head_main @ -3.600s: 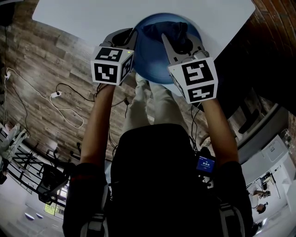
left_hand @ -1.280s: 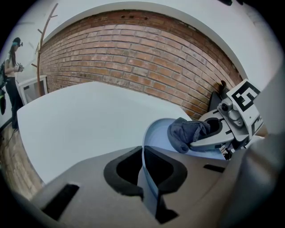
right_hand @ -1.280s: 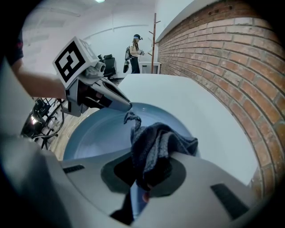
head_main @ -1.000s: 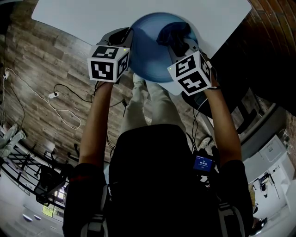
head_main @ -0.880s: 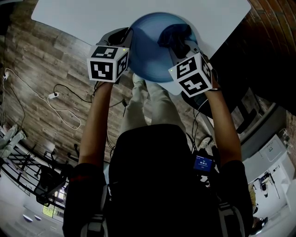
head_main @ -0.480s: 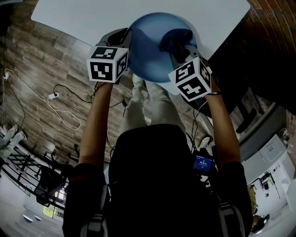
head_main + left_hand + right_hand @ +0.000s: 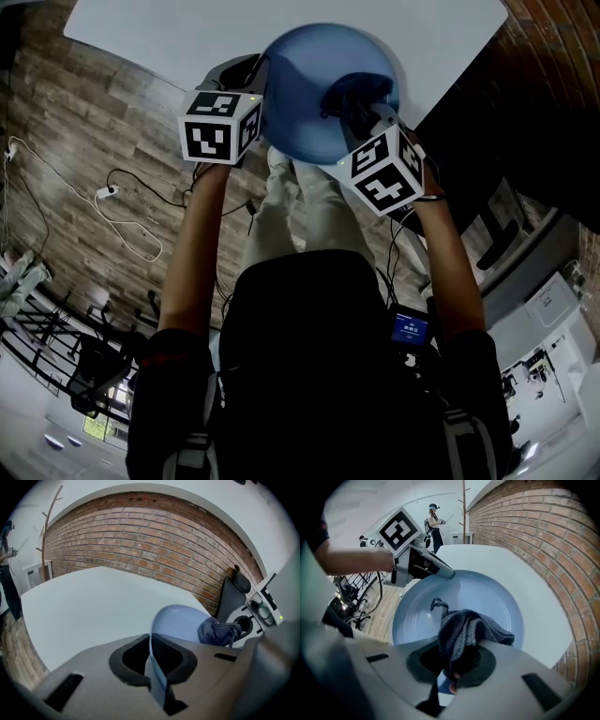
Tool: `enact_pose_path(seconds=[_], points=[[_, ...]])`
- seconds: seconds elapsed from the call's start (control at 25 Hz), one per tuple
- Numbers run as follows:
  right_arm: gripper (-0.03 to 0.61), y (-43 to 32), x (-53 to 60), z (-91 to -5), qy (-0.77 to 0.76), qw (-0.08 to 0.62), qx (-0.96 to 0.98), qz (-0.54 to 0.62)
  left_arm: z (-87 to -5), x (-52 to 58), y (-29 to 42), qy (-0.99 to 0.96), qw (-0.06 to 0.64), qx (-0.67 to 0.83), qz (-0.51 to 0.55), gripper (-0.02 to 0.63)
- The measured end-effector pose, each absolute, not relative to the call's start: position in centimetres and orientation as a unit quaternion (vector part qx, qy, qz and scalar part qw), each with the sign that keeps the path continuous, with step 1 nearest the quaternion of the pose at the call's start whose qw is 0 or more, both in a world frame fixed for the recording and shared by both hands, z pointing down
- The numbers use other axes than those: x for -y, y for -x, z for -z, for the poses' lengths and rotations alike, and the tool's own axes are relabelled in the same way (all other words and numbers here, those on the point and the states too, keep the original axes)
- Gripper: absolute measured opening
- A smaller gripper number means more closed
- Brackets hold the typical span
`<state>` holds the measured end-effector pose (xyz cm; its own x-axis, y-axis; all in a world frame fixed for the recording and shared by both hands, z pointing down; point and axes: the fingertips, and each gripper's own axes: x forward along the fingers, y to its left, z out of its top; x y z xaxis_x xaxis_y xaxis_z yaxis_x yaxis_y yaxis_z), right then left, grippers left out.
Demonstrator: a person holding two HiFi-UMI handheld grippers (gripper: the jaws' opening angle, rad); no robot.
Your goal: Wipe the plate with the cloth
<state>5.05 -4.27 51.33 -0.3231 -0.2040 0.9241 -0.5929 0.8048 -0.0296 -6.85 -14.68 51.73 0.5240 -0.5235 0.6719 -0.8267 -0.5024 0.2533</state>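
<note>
L gripper [image 7: 151, 656]: jaws shut tight on the rim of the blue plate [image 7: 180, 623], and we see the rim edge-on betw. the two dark pads, so the plate is pinched at its left side. R gripper [image 7: 452, 663]: jaws clamped on a bunched dark blue-grey cloth [image 7: 464, 630]. A wad of it fills the gap betw. the pads, the rest flops fwd over the plate's inside, and one thin tail sticks up. In head view the cloth sits on the right part of the plate, just ahead of the R gripper. We can't tell if it presses on the surface or just hangs above it. The two grippers are on opp. sides of the plate, L at the left rim, R at the near-right. In the right gripper view the L gripper's tip shows on the far-left rim. The plate is at the near edge of the white table [image 7: 169, 37], and part of it sticks out past that edge toward us. We can't tell if it rests flat or is held up. Beyond the table is a brick wall [image 7: 140, 531], far and right. Below is a wood floor [image 7: 94, 122] with a white cable [image 7: 131, 202] at left. A person [image 7: 433, 520] stands well back in the room.
</note>
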Motion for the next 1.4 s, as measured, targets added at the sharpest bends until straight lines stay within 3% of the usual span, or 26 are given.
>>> enact_pose_path(seconds=[1.4], points=[[0.041,4.2,1.3,-51.3,-0.163,0.487,0.829,-0.22,-51.8,14.7,6.7,-0.824,0.29,0.411,-0.26,0.032]])
